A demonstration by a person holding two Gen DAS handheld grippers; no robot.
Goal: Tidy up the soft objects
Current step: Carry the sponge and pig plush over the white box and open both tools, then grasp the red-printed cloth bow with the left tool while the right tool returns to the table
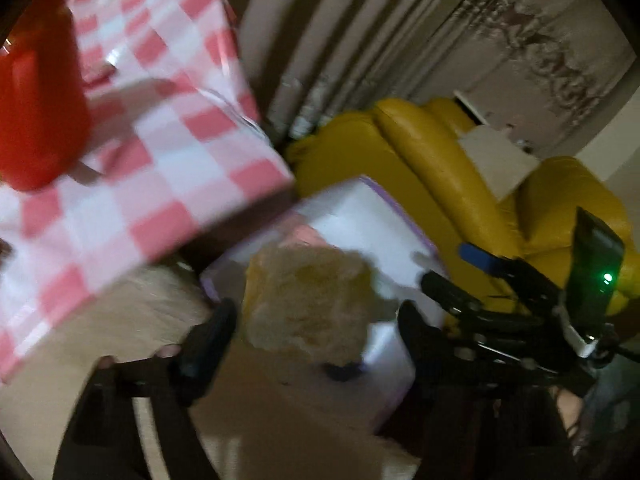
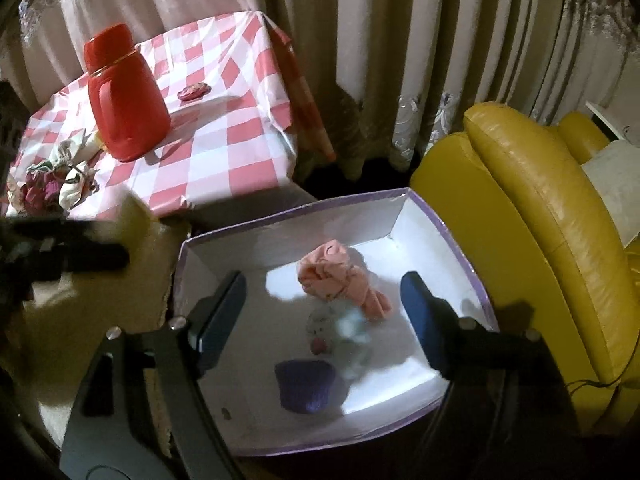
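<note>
Three soft items lie in my box [image 2: 424, 216]; floral cloth [image 2: 52, 180] waits at nine o'clock on the worktop [image 2: 224, 152]. Left gripper [image 1: 316, 320] carries a fuzzy beige piece [image 1: 308, 300], apparently unclamped; right gripper [image 2: 324, 304] gapes empty.

Box [image 2: 416, 216] holds three cloths, between table [image 2: 224, 152] left and sofa [image 2: 540, 216] right.

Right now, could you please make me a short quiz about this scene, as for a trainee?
1. True or false: the red jug stands inside the white box.
2. Which is the right gripper now? A open, B shut on the pink cloth.
3. Fill in: beside the box stands a ___ sofa.

Key: 1 false, it stands on the checked table. 2 A. 3 yellow.
</note>
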